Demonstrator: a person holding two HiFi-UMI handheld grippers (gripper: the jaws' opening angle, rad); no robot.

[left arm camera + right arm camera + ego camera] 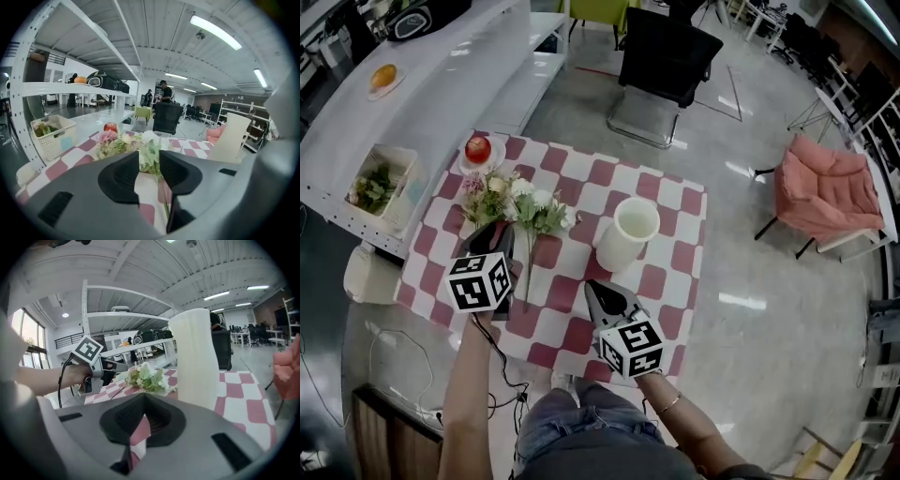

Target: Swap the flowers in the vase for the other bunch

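A white vase (626, 234) stands upright on the red-and-white checked table (675, 211), and no flowers show in it. Two bunches lie flat to its left: a pink and yellow bunch (482, 196) and a white and green bunch (540, 213) whose long stem runs toward me. My left gripper (503, 230) hovers just left of that stem, open; through its gap (149, 161) I see the white bunch (150, 146) and its stem on the cloth, untouched. My right gripper (592, 287) is in front of the vase (194, 357), shut and empty (144, 404).
A red apple on a small plate (478, 148) sits at the table's far left corner. A white shelf unit (441, 84) with a basket of greens (382, 183) runs along the left. A black chair (666, 56) and a pink chair (825, 192) stand beyond the table.
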